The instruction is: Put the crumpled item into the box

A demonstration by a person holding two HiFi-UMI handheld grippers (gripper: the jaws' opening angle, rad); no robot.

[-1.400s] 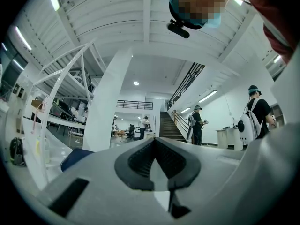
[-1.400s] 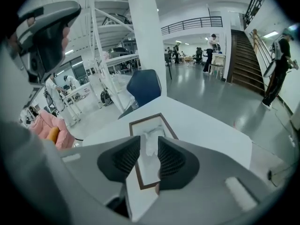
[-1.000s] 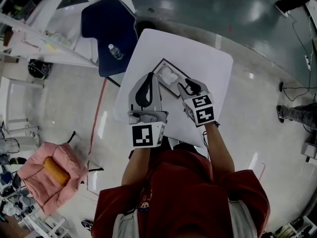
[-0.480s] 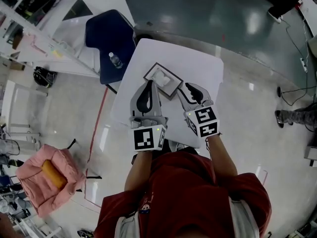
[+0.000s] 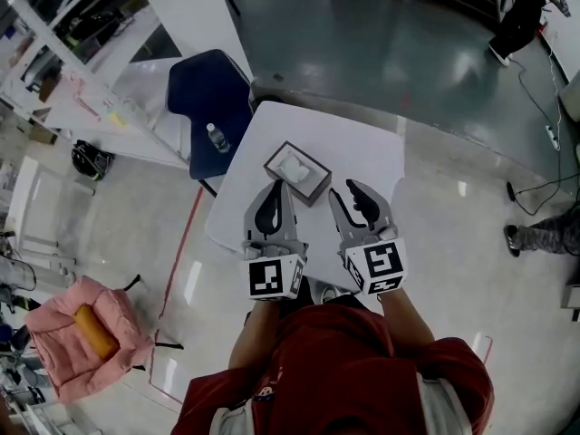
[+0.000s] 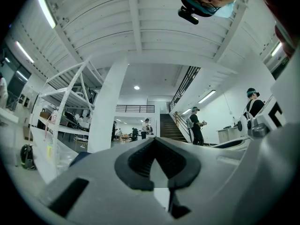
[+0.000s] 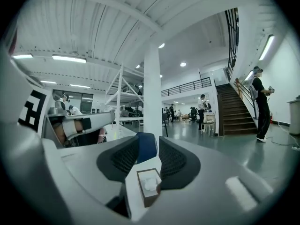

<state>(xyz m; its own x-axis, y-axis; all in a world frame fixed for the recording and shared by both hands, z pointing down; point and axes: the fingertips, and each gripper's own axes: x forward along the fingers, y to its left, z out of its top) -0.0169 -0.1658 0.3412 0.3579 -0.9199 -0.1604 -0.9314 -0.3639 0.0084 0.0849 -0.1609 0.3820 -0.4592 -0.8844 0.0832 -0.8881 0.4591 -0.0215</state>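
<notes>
A small dark-walled box (image 5: 311,187) stands on the white table (image 5: 362,143) with the white crumpled item (image 5: 293,165) lying inside it. Both grippers hover at the near side of the box, apart from it. My left gripper (image 5: 275,186) is shut, its tips together and nothing in them; the left gripper view shows my left gripper (image 6: 154,142) pointing level across the room. My right gripper (image 5: 343,188) is open and empty, its jaws having just widened a little. Between the right gripper (image 7: 148,145) jaws I see the box (image 7: 143,194) and the crumpled item (image 7: 150,183) below and ahead.
A blue chair (image 5: 213,98) with a water bottle (image 5: 217,137) stands at the table's far left corner. A pink bag (image 5: 86,333) lies on the floor at left. Shelving (image 5: 54,53) fills the upper left. People stand on the far floor (image 7: 260,102).
Both grippers have pulled back from the box toward me. The right one has lifted away from the box's right edge. The crumpled item stays in the box.
</notes>
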